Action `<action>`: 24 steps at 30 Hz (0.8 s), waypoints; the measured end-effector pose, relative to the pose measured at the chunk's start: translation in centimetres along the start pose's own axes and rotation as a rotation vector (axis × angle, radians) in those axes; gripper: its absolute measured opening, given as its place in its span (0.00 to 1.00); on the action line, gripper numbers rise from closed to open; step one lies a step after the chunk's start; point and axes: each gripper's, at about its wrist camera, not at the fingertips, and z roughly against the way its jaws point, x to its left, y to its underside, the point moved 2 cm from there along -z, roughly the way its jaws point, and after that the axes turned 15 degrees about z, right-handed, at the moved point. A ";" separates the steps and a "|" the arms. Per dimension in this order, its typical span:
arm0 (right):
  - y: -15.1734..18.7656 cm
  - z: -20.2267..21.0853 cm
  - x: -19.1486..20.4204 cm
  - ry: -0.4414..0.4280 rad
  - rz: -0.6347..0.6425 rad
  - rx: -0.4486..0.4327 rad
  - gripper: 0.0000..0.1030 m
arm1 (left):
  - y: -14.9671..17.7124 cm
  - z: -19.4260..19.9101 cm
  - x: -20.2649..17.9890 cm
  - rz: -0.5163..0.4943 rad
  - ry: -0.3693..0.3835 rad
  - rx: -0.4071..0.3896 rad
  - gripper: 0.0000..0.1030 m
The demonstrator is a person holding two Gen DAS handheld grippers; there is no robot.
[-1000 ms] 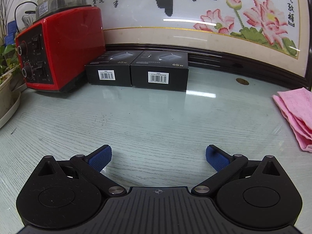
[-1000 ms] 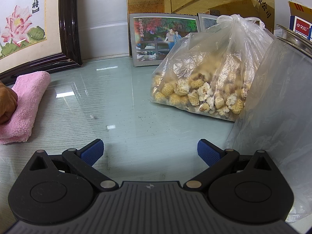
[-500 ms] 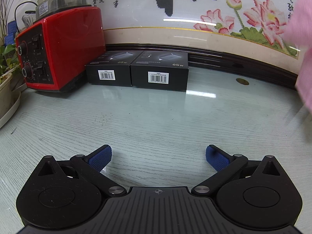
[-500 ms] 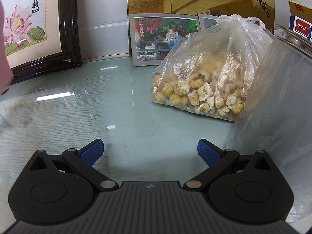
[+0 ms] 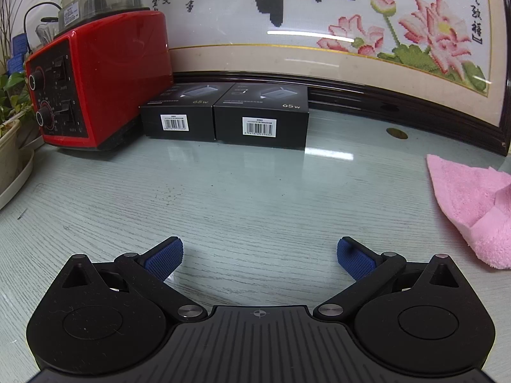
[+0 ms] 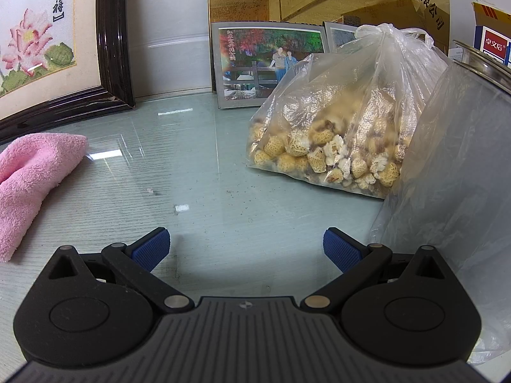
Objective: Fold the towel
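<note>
Half a second ago the towel point(image 5: 472, 201) was a raised blur; now it lies rumpled on the table point(image 5: 255, 198), between both grippers. Left gripper point(image 5: 259, 257) and right gripper point(image 6: 246, 249) gape wide, empty. Folding hasn't begun; next, each should pinch a corner. One towel, two boxes point(image 5: 223, 115), one bag point(image 6: 335, 121).

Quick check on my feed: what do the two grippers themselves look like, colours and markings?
The left gripper and right gripper look alike: matte black bodies with ribbed centre plates, round side discs, silver pivot pins and blue textured fingertip pads. Each has a small centre mark. No cables or sleeves visible.
</note>
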 end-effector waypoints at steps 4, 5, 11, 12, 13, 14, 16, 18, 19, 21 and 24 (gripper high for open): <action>0.0 0.0 0.0 0.001 0.000 0.000 1.00 | 0.0 0.0 0.0 0.000 -0.001 0.000 1.00; 0.0 0.0 0.0 0.002 -0.001 0.001 1.00 | 0.0 0.0 0.0 0.001 -0.002 0.001 1.00; 0.0 0.0 0.0 0.002 -0.001 0.001 1.00 | 0.0 0.0 0.0 0.001 -0.002 0.001 1.00; 0.0 0.0 0.0 0.002 -0.001 0.001 1.00 | 0.0 0.0 0.0 0.002 -0.002 0.001 1.00; 0.0 0.0 0.0 0.002 -0.001 0.001 1.00 | 0.0 0.0 0.0 0.002 -0.002 0.001 1.00; 0.0 0.0 0.0 0.002 -0.001 0.001 1.00 | 0.0 0.0 0.0 0.003 -0.002 0.001 1.00; 0.0 0.0 0.0 0.002 -0.001 0.001 1.00 | 0.0 0.0 0.0 0.003 -0.003 0.001 1.00; 0.0 0.0 0.0 0.002 -0.002 0.001 1.00 | -0.1 0.0 0.0 0.006 -0.005 0.000 1.00; 0.0 0.0 0.0 0.002 -0.002 0.001 1.00 | -0.1 0.0 0.0 0.007 -0.007 0.000 1.00; 0.0 0.0 0.0 0.002 -0.002 0.001 1.00 | -0.1 -0.1 -0.1 0.010 -0.010 -0.001 1.00; 0.0 0.0 0.0 0.003 -0.002 0.001 1.00 | -0.1 -0.1 -0.1 0.010 -0.011 -0.001 1.00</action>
